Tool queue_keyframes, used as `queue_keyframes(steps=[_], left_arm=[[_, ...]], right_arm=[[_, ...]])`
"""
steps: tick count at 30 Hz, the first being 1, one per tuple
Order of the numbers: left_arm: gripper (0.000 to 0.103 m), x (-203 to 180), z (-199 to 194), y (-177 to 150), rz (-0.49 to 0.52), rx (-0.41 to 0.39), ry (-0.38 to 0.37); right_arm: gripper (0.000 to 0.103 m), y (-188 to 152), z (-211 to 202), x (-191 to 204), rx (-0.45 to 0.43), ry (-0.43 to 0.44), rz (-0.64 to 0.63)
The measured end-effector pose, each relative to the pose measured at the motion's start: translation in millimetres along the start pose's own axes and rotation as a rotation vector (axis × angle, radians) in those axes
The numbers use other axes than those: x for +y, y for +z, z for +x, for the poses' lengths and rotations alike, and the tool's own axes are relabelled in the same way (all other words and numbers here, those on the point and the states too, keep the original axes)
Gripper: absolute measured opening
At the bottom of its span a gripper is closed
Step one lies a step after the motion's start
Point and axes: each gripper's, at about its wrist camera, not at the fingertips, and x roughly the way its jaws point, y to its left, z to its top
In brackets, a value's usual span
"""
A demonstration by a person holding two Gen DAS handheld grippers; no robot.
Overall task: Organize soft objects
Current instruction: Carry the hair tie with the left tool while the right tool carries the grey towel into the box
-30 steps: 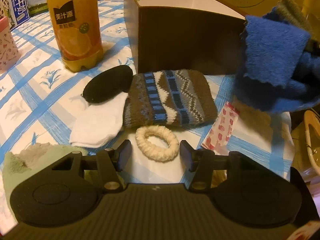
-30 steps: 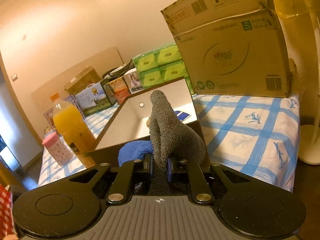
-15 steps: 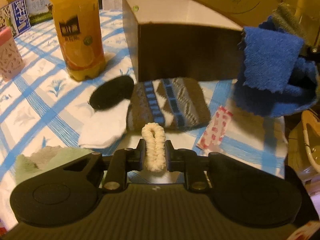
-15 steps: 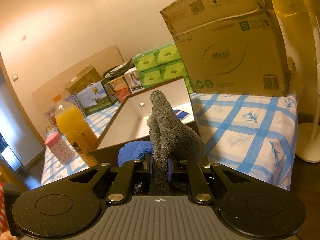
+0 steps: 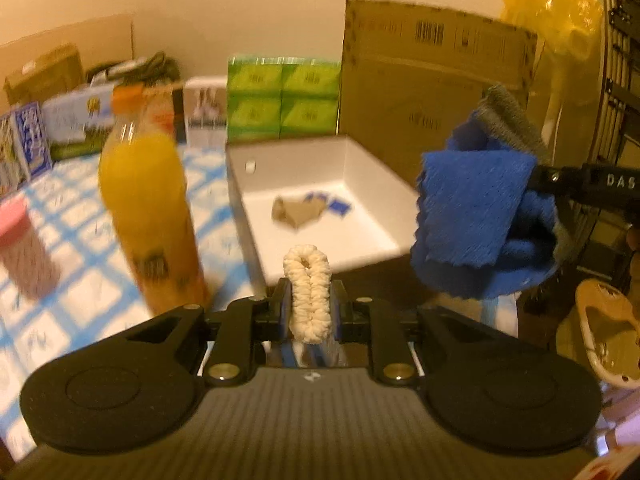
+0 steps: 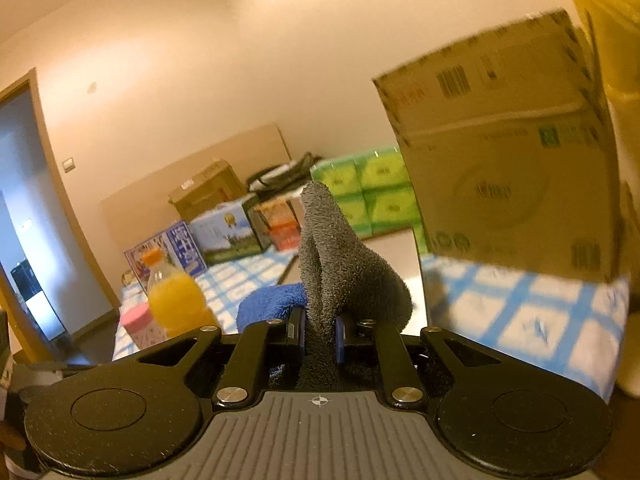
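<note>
Left gripper (image 5: 307, 307): closed on a cream scrunchie (image 5: 307, 292), which is pinched flat and upright between the jaws and is held in the air above the near wall of an open box (image 5: 320, 200).

Right gripper (image 6: 320, 334): closed on a blue and grey towel (image 6: 336, 264); the grey fold is seen rising between the jaws, with a blue fold bulging out at the left.

Same towel, left wrist view: the bundle (image 5: 476, 216) is seen hanging at the right, beside the box's right wall, a flat blue flap turned toward the camera and a grey edge at its top.

Open box: white inside, dark outside, set on the worktop (image 5: 48, 320); a tan folded item (image 5: 296, 210) and small blue pieces (image 5: 338, 205) are seen lying on its floor.

Orange juice bottle (image 5: 150, 216): stood upright just left of the box, blurred in the frame; a pink-lidded container (image 5: 24, 248) is seen farther left.

Worktop: covered with a blue-and-white checked cloth.

Background: green packs (image 5: 282, 98) are stacked behind the box, beside a large cardboard carton (image 5: 432, 92).
</note>
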Motion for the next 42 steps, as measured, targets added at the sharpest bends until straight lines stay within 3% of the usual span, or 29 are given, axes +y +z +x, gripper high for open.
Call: queue_keyframes(steps=[6,11,25,33,34,37,42], left_arm=[[0.018,-0.7,22.8,47.0,0.015,-0.055,-0.012],[0.018,3.9,57.1,74.3,-0.002,-0.034,-0.003],[0.019,6.5,136.3,110.3,-0.016,0.045,0.004],[0.027,9.9,178.9,123.1,-0.017,0.081,0.018],[0.029,11.0,185.9,124.2,-0.02,0.088,0.019],[0.032,14.0,202.1,125.5,-0.031,0.109,0.026],[0.035,18.7,222.7,123.3,-0.056,0.147,0.031]], right_arm=[[0.014,26.7,36.9,-8.8,0.006,0.004,-0.037],[0.014,38.3,71.3,-18.8,0.042,-0.002,-0.057],[0.014,55.1,145.9,-44.8,0.094,-0.015,-0.04],[0.015,51.7,192.0,-54.9,0.132,-0.04,-0.06],[0.022,50.9,198.1,-56.6,0.139,-0.046,-0.061],[0.057,47.3,213.0,-64.0,0.158,-0.066,-0.038],[0.059,43.4,220.8,-73.0,0.179,-0.025,-0.011]])
